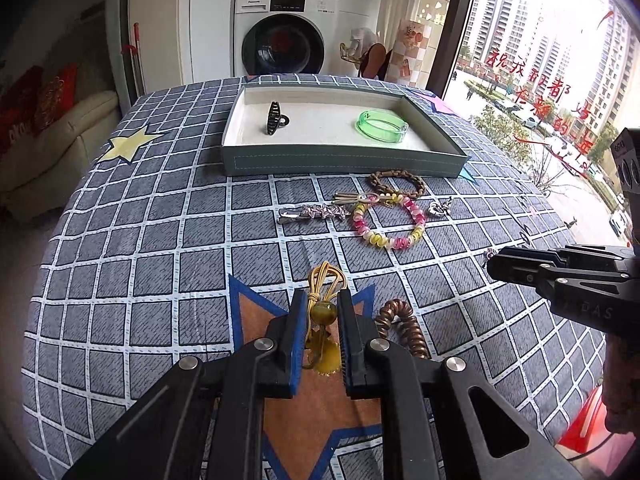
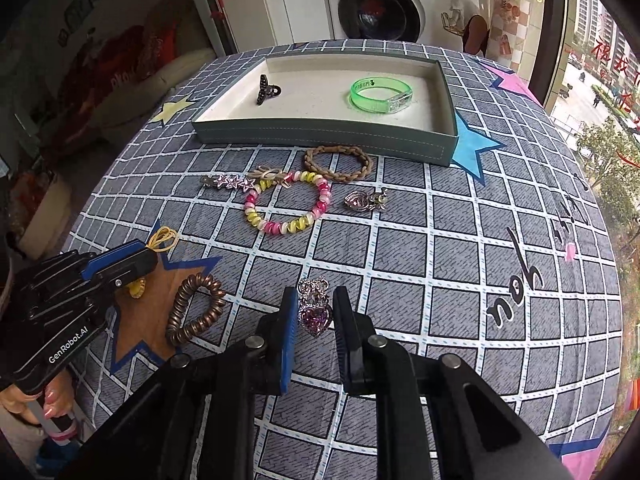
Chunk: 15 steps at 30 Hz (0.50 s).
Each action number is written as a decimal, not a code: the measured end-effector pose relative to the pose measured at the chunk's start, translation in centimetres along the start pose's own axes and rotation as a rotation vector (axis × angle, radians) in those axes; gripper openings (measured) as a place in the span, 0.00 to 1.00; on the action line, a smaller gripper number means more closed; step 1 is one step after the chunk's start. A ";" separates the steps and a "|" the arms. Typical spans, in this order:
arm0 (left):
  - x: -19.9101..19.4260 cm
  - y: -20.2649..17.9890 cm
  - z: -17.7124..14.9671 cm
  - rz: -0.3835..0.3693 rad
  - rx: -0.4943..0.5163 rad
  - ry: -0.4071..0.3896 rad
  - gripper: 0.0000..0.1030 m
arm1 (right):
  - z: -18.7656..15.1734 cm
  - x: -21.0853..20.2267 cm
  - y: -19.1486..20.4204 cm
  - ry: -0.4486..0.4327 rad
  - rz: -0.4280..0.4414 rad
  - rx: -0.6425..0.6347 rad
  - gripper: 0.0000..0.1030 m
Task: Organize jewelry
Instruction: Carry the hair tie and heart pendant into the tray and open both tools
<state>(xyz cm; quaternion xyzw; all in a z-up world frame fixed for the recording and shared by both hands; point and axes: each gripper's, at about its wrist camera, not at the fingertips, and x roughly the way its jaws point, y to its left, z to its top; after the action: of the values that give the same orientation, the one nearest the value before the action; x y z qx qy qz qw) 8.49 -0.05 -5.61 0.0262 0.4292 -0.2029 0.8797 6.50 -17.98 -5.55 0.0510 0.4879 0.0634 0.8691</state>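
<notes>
Both wrist views downward, tray (image 1: 344,162) shared

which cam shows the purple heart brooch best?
Right wrist view: the purple heart brooch sits centre frame between the jaws of the right gripper, with its bow top and heart stone clear. In the left wrist view only a sliver of it peeks out at that gripper's tip, the rest hidden.

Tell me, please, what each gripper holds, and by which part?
Left gripper: yellow elastic hair tie, clamped at its amber bead. Right gripper: purple heart-shaped rhinestone clip, pinched across its middle.
</notes>
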 end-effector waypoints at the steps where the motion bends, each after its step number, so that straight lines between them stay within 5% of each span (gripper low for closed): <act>1: -0.3 0.0 0.3 -0.002 -0.001 -0.008 0.27 | 0.2 -0.3 -0.4 -0.007 0.008 0.015 0.19; 15: -1.1 -0.4 7.2 -0.001 0.018 -0.084 0.27 | 6.2 -3.2 -4.5 -0.103 0.066 0.112 0.19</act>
<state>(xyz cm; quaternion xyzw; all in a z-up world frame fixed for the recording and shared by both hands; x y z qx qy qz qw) 13.15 -1.61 -0.17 0.0255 0.3898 -0.2084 0.8966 10.40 -23.13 -0.38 0.1189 0.4434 0.0617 0.8863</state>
